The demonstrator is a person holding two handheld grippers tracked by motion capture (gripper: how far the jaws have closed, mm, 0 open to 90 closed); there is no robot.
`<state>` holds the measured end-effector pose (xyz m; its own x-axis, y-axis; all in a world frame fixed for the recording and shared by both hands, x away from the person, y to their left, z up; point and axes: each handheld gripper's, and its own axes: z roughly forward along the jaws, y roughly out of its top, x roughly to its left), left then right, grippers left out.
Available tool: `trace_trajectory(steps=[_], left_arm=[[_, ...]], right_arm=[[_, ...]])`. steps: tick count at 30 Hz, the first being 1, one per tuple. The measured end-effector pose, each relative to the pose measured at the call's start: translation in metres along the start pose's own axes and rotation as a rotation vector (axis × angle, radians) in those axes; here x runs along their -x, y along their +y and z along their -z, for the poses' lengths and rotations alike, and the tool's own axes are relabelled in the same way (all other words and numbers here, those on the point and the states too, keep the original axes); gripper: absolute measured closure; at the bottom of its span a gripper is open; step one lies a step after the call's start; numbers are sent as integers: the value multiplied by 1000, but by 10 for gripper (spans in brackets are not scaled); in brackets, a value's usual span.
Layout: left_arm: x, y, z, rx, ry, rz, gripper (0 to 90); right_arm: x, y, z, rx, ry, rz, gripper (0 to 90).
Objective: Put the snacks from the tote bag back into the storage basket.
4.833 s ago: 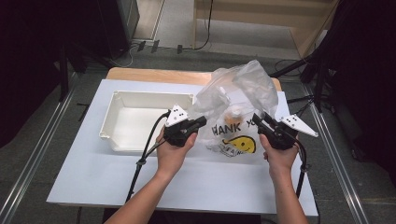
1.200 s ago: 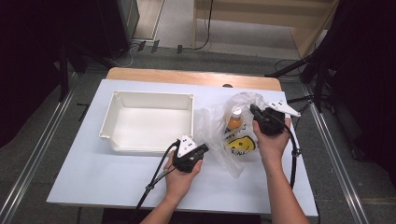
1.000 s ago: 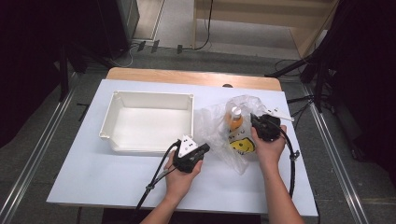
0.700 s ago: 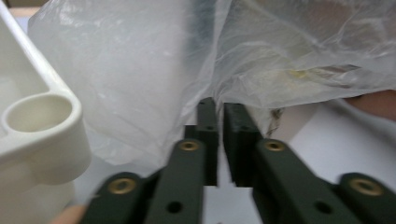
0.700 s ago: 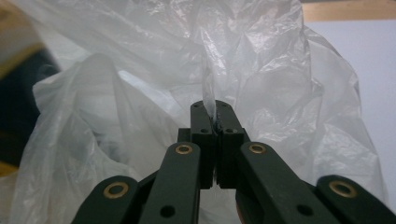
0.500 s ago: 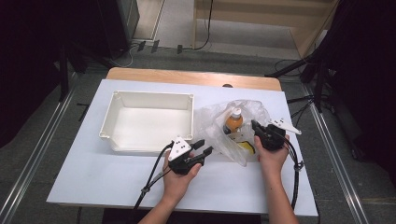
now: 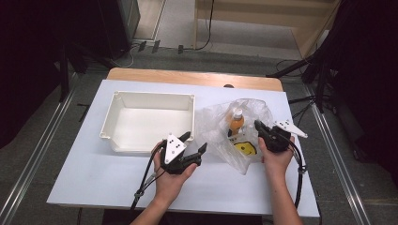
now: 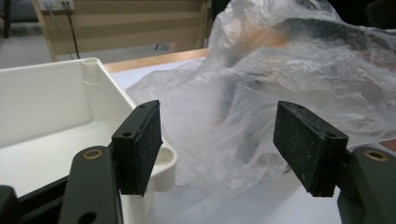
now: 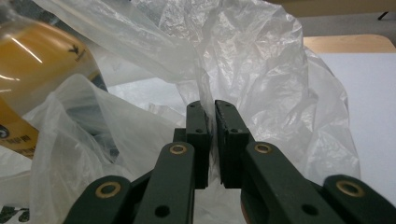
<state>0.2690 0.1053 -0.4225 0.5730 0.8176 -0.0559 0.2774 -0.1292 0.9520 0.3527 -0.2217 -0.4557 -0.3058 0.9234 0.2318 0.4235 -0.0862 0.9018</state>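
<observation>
A crumpled clear plastic bag [image 7: 248, 140] with a yellow smiley print lies on the white table, with an orange-capped bottle [image 7: 234, 121] of orange drink inside. My right gripper [image 7: 257, 125] is shut on a fold of the bag [image 9: 243, 56] at its right side; the bottle [image 9: 42, 65] shows close by at the left. My left gripper [image 7: 196, 142] hovers just left of the bag, beside the tray's near right corner. Its jaws have just been opening, and no film is pinched between its pads [image 8: 140, 140]; the bag [image 8: 261, 93] lies just beyond them.
An empty white tray [image 7: 150, 95] stands at the left middle of the table, its corner [image 8: 93, 65] right by my left gripper. A wooden strip runs along the table's far edge. Bare table lies in front of both hands.
The left gripper's jaws have opened and let go of the bag's left edge, and it has risen a little. The right gripper has drawn the bag slightly nearer and stays shut.
</observation>
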Motion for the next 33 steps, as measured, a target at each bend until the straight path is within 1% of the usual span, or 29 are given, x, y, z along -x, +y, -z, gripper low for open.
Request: trace_trajectory(steps=[2,3,4,5,8,10,13,15,16,17,19,21,22,24,25,26,27,28,29,30,31,32,33], left_arm=[[-2,4,3,0,19,-6,339],[-3,8,4,-8,33,-23,341],[-4,11,3,-8,34,-28,340],[-5,16,3,-12,25,-29,340],[-4,28,1,-5,14,-25,338],[-1,34,-1,10,-7,-19,324],[7,45,-6,29,-56,-11,300],[14,49,-8,37,-71,-5,290],[19,52,-11,39,-74,-6,259],[22,53,-12,36,-73,-9,259],[31,55,-18,23,-80,-26,215],[36,55,-23,3,-73,-46,186],[38,54,-28,-20,-70,-59,180],[38,50,-38,-64,-54,-69,173],[37,48,-42,-85,-45,-60,173],[35,46,-46,-105,-31,-49,185],[33,44,-49,-122,-16,-38,231],[29,41,-52,-135,8,-24,358],[29,41,-52,-135,8,-24,416],[27,40,-54,-144,14,-18,495],[26,39,-55,-152,18,-19,495],[24,38,-57,-161,16,-19,648],[23,37,-58,-168,13,-17,648]], right_arm=[[-1,1,1,8,0,-3,866],[-1,2,2,11,-1,-1,866],[-1,2,2,14,1,-3,866],[-2,2,2,15,0,-4,866],[-2,3,4,21,0,-10,866],[-3,4,5,27,1,-10,866],[-4,4,7,30,3,1,866],[-4,4,7,31,3,4,866],[-4,4,7,29,2,8,866],[-4,4,7,29,2,8,866],[-4,4,6,26,-6,19,866],[-4,3,6,22,-9,25,866],[-4,3,6,22,-7,23,866],[-5,3,6,27,-6,20,865],[-5,3,6,27,-6,20,865],[-5,3,6,27,-5,21,864],[-6,3,6,27,-6,20,863],[-6,3,6,29,-5,17,863],[-6,3,6,29,-5,17,863],[-6,4,6,33,-7,20,864],[-6,4,6,33,-7,20,864],[-6,4,7,34,-5,19,865],[-6,4,7,34,-5,19,865]])
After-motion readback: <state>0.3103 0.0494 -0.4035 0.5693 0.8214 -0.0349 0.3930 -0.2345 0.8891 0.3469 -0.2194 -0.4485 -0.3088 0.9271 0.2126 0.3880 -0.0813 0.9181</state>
